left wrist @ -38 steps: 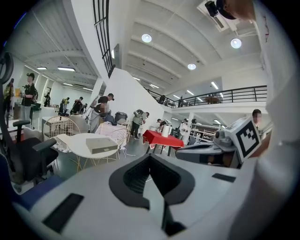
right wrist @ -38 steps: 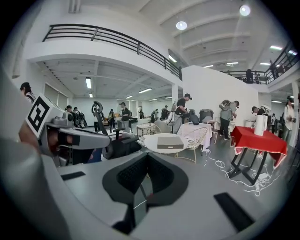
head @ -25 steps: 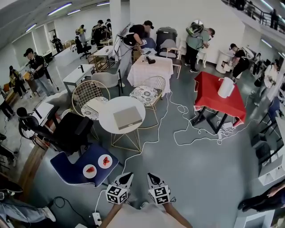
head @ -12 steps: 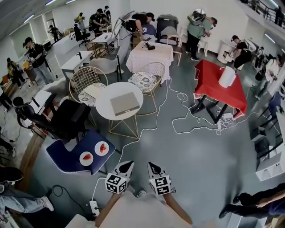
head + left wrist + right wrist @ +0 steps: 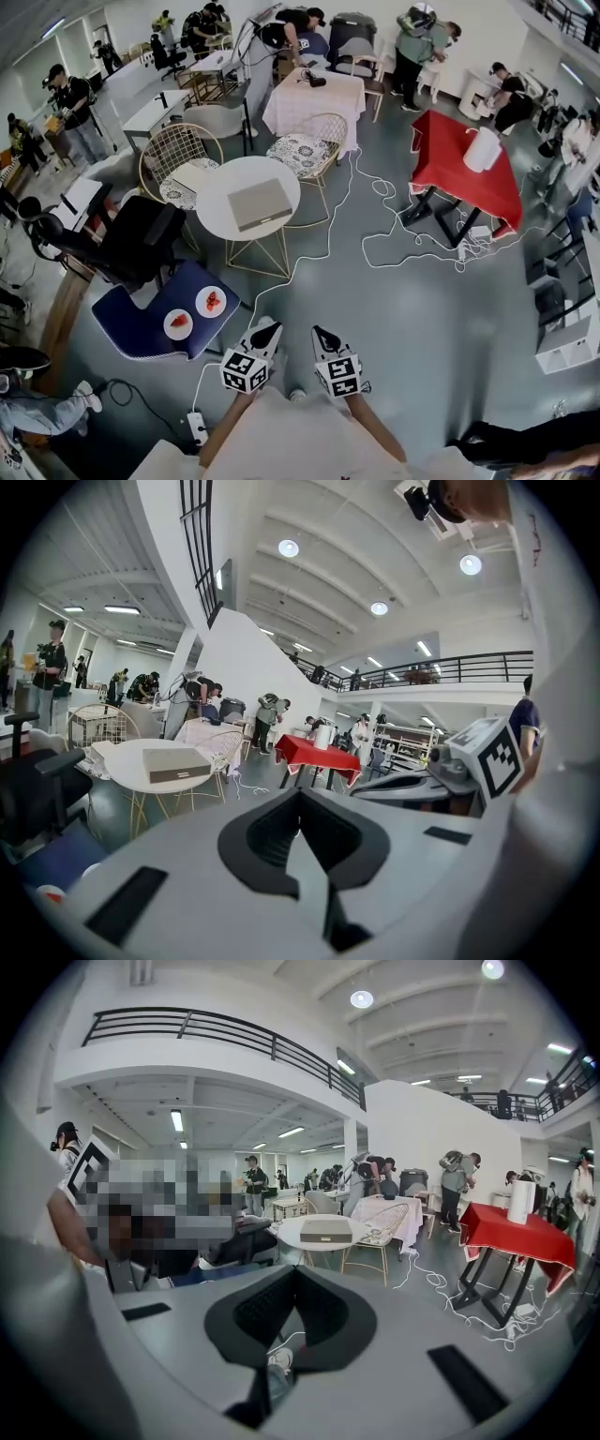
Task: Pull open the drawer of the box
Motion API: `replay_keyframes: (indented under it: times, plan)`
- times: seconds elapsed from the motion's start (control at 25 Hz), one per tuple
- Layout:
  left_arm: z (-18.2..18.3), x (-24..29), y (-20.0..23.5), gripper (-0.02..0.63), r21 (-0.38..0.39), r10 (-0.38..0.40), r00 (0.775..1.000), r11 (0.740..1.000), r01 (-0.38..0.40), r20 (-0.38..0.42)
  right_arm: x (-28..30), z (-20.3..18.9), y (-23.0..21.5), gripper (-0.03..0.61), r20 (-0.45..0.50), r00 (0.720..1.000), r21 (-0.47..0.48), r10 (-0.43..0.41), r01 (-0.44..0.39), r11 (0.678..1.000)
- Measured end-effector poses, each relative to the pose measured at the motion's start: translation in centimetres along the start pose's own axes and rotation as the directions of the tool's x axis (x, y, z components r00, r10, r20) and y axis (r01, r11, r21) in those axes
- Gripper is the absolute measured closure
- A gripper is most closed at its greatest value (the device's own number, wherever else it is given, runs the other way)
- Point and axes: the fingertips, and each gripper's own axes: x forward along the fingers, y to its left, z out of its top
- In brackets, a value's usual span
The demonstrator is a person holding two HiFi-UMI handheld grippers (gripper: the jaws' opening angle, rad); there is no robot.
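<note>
The box [image 5: 260, 203] is a flat grey case lying on a round white table [image 5: 211, 211], a few steps ahead of me across the floor. It also shows in the left gripper view as the box [image 5: 175, 763] and in the right gripper view as the box [image 5: 325, 1231], small and far off. My left gripper [image 5: 267, 330] and right gripper [image 5: 323, 333] hang side by side close to my body, well short of the table. Both point forward with their jaws together and nothing between them.
Two wire chairs [image 5: 180, 169] [image 5: 314, 145] stand round the table, with a black office chair [image 5: 141, 248] to its left. A blue seat [image 5: 141, 328] holds two plates. White cables [image 5: 394, 244] trail over the floor by a red table [image 5: 464, 173]. Several people work at the back.
The table, the box and the blue seat have slid up and a little left in the head view. Both grippers keep side by side and stay shut.
</note>
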Motion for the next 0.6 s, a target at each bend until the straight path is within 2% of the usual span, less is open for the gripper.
replay_keyframes:
  times: [0.28,0.6]
  plan:
    - [0.1,2.7,2.6,0.603,-0.023,-0.01,1.0,1.0,0.01,-0.002,3.1,0.4,-1.7,0.563,-0.017,1.0,-0.013,-0.006,0.006,1.0]
    - [2.0,6.8,9.0,0.603,-0.044,-0.01,1.0,0.999,0.01,0.007,10.0,2.7,-4.1,0.562,-0.051,0.999,-0.029,-0.006,0.004,1.0]
